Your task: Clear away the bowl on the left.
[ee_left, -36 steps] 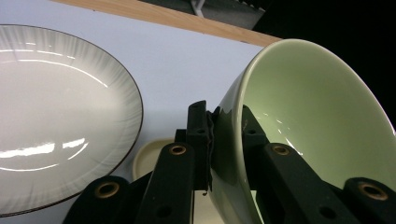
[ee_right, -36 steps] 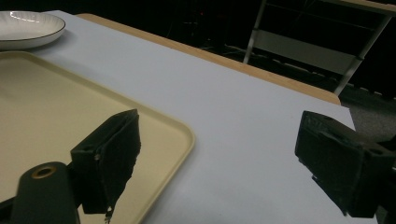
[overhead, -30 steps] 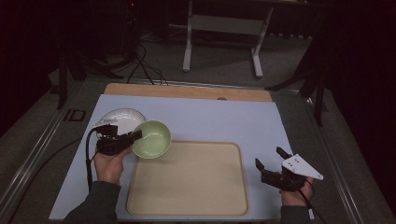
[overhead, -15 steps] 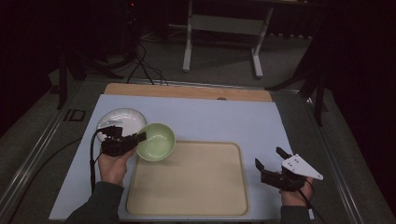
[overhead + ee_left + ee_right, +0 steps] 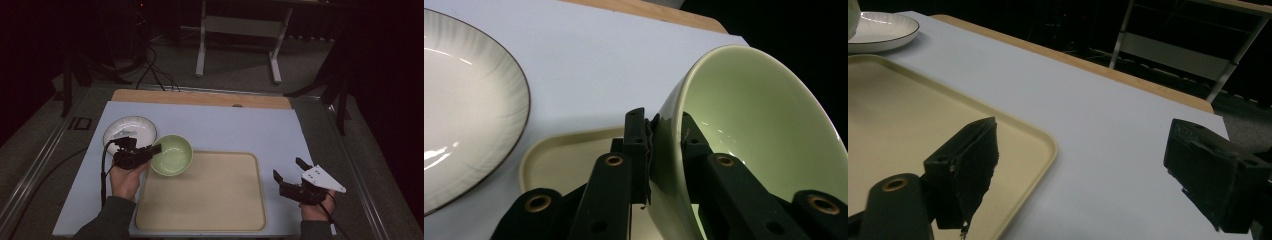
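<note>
A pale green bowl [image 5: 172, 155] hangs over the far left corner of the beige tray [image 5: 210, 200], tilted. My left gripper [image 5: 154, 149] is shut on its near left rim; in the left gripper view the bowl [image 5: 764, 125] has one pad outside and one inside its wall, with my left gripper [image 5: 664, 145] pinching it. A white plate [image 5: 129, 132] with a dark rim lies just left of the bowl on the table, seen close up as the plate [image 5: 464, 110]. My right gripper [image 5: 292, 172] rests open beside the tray's right edge, with the same right gripper [image 5: 1083, 170] holding nothing.
A pale blue mat [image 5: 225, 127] covers the table, with a wooden strip [image 5: 200, 98] along its far edge. The tray [image 5: 908, 115] lies left of my right gripper. A metal stand [image 5: 240, 30] and cables sit on the dark floor beyond.
My left gripper has carried the green bowl a little to the right and toward me, from beside the plate to over the tray's corner. The right gripper has stayed still.
</note>
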`<state>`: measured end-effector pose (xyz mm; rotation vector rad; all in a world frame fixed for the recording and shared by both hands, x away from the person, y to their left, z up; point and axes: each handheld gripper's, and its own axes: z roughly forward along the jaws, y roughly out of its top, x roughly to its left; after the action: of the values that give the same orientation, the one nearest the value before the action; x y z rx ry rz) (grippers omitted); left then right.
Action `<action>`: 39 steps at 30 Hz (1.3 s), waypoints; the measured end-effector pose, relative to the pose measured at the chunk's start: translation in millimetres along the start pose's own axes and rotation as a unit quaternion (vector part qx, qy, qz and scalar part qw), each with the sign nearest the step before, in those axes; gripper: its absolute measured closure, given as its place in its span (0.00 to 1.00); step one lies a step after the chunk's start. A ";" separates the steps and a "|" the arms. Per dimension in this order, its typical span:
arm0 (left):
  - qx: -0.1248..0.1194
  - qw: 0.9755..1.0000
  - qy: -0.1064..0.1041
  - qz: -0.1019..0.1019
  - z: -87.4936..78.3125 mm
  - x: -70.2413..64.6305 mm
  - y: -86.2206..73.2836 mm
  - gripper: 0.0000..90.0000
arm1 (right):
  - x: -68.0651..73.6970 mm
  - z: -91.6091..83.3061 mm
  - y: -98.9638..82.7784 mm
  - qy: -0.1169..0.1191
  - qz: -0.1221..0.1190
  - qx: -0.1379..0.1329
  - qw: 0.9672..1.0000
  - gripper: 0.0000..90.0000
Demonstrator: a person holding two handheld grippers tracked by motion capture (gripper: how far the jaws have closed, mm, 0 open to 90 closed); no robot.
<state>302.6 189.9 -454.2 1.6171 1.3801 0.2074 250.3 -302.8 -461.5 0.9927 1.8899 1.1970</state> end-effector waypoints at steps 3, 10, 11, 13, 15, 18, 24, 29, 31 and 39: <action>0.003 1.000 -0.003 0.001 2.0 -2.0 -1.3 0.90 | 0.1 -0.1 0.0 0.000 0.000 0.000 1.000 0.15; 0.010 1.000 -0.009 0.005 5.5 -5.5 -3.5 0.90 | -0.6 -0.6 -0.1 -0.001 -0.001 -0.001 1.000 0.15; 0.010 1.000 -0.010 0.006 6.2 -6.2 -3.9 0.90 | -0.6 -0.6 -0.1 -0.002 0.000 -0.001 1.000 0.15; 0.012 1.000 -0.011 0.008 7.1 -7.5 -4.6 0.90 | -0.5 -0.6 -0.1 -0.001 -0.001 -0.001 1.000 0.15; 0.013 1.000 -0.012 0.009 8.0 -8.9 -5.2 0.89 | -0.4 -0.7 0.0 -0.001 -0.001 -0.001 1.000 0.15; 0.014 1.000 -0.014 0.011 8.9 -10.6 -6.0 0.89 | -0.6 -0.7 0.0 -0.002 -0.001 -0.001 1.000 0.15; 0.019 1.000 -0.019 0.013 11.2 -13.3 -7.4 0.89 | -0.5 -0.6 0.1 -0.001 0.000 -0.001 1.000 0.15; 0.021 0.999 -0.022 0.015 14.0 -16.6 -8.7 0.89 | -0.7 -0.7 0.1 -0.001 -0.001 -0.002 1.000 0.15; 0.021 0.999 -0.020 0.016 14.8 -17.9 -9.2 0.89 | -0.5 -0.5 0.1 -0.001 -0.001 -0.002 1.000 0.15; 0.022 0.999 -0.023 0.017 17.1 -20.9 -10.3 0.89 | -0.9 -0.4 0.0 -0.001 0.000 -0.002 1.000 0.15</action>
<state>299.7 162.1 -461.6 1.6730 1.3312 0.1613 250.4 -303.7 -461.2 0.9909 1.8864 1.1989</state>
